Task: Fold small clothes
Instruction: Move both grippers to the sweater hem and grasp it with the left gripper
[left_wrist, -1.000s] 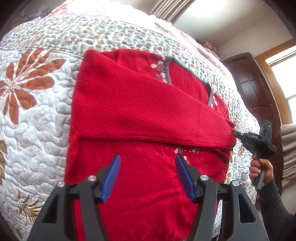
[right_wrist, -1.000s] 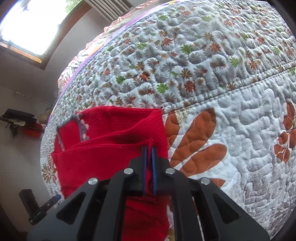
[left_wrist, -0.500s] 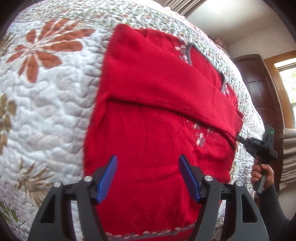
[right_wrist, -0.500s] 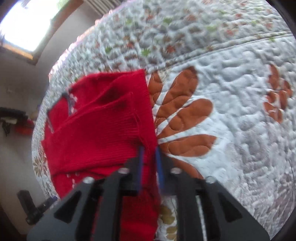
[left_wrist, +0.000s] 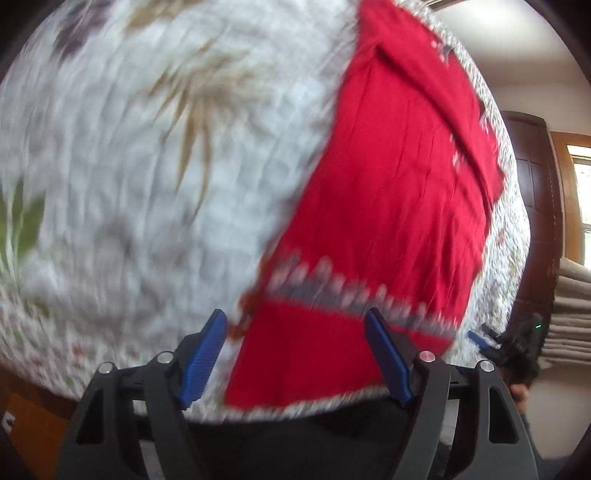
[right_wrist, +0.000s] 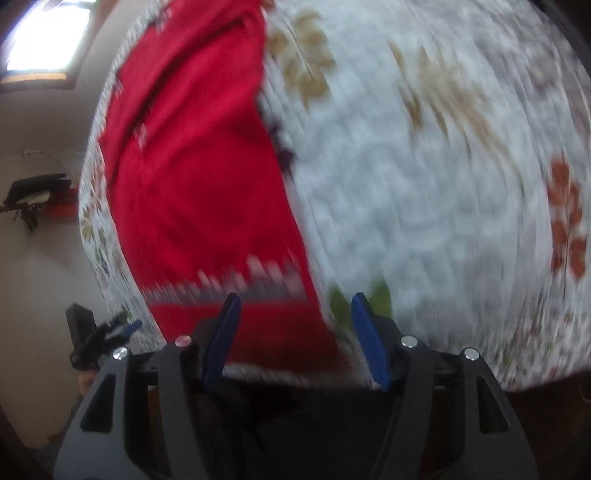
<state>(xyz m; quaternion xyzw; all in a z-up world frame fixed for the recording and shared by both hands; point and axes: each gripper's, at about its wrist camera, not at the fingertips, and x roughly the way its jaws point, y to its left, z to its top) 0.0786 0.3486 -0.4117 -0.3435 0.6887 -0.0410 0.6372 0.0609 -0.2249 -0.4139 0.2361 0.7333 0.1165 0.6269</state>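
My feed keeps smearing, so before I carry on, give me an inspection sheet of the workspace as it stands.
Surface: floral quilt on a bed; both views motion-blurred.
Job's things: red sweater lying flat on the quilt, one sleeve folded across the chest, patterned hem band nearest both cameras.
Clutter: nothing seen on the quilt.
Grippers: left tongs open, over the sweater's hem corner, gripping nothing; right tongs open, over the opposite hem corner, gripping nothing.
Cables: nothing seen.
Surroundings: dark wooden door and a window in the left view; bright window and dark items on a wall in the right view.
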